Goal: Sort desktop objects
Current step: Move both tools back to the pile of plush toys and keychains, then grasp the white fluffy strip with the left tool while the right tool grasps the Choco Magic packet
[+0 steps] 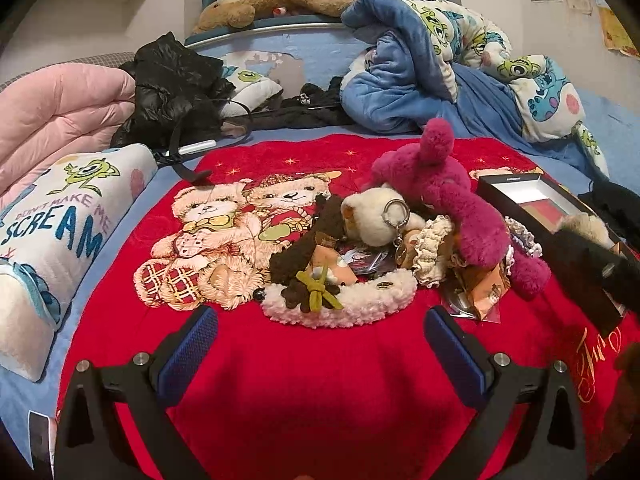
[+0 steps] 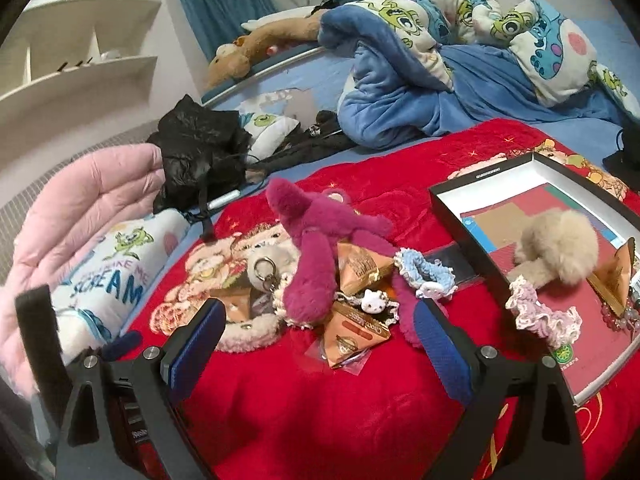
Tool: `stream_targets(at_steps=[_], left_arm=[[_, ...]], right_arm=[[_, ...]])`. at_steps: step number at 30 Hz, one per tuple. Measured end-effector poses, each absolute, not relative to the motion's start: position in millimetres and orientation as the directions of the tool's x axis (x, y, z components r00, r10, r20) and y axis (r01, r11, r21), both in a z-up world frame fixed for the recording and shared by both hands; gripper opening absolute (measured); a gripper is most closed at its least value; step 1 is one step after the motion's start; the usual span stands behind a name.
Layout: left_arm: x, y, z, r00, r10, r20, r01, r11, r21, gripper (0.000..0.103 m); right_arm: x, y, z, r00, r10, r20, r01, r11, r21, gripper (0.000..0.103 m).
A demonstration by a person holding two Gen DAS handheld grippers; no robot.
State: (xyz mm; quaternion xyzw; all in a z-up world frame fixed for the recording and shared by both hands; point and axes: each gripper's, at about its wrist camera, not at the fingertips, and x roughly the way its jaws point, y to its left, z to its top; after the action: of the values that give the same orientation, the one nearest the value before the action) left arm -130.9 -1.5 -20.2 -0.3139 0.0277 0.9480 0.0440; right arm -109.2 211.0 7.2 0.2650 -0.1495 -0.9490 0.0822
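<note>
**Both grippers wide over a heap of plush on the red blanket**

Nearest the left wrist camera, the left gripper hangs above the red blanket with its blue-padded fingers spread wide and nothing between them. Just beyond the fingertips lies the heap: a white fleecy plush with a brown flower and olive knot on it, a dark brown plush leaning over it, then a cream bear keychain with a metal ring, and a magenta plush toy sprawled across the right side of the pile.

Seen from the right wrist, the right gripper is likewise held apart and empty. Between its fingers, close ahead, lie an orange triangular packet and a small white cat charm; the magenta plush toy stretches away behind them, one end lying against the right finger. A blue crocheted scrunchie sits just right of the plush. Further right, a shallow black-rimmed box holds a beige fluffy plush, another orange packet and a pink scrunchie that lies inside near its front rim.

Beyond the blanket are a black jacket, a pink quilt, a cartoon-printed pillow and a rumpled blue duvet
</note>
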Motion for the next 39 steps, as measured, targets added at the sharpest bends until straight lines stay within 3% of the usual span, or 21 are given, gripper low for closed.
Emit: stream_targets(at_steps=[8, 14, 20, 33, 39], left_arm=[[-152.0, 2.3, -33.9, -0.767, 0.083, -0.636, -0.118, -0.993, 0.013, 0.103], [-169.3, 3.9, -41.3, -0.741, 0.116, -0.662, -0.136, -0.990, -0.021, 0.103], [-188.3, 9.5, -50.8, -0.714, 0.122, -0.690, -0.153, -0.988, -0.017, 0.103], [-213.4, 19.8, -60.8, -0.698, 0.122, -0.706, -0.184, -0.983, 0.011, 0.103], [-216.6, 24.7, -67.1, -0.703, 0.107, -0.703, -0.190, -0.981, 0.041, 0.103]], right_arm=[[-132.6, 203.0, -21.2, -0.794, -0.220, -0.566, 0.107, -0.968, 0.226, 0.097], [-146.9, 200.8, -34.0, -0.750, -0.276, -0.601, 0.139, -0.954, 0.265, 0.097], [-170.9, 204.2, -59.2, -0.664, -0.311, -0.680, 0.111, -0.941, 0.321, 0.088], [-189.3, 216.4, -67.4, -0.667, -0.329, -0.668, 0.082, -0.924, 0.373, 0.086], [-191.5, 216.2, -67.8, -0.667, -0.303, -0.680, 0.068, -0.934, 0.350, 0.079]])
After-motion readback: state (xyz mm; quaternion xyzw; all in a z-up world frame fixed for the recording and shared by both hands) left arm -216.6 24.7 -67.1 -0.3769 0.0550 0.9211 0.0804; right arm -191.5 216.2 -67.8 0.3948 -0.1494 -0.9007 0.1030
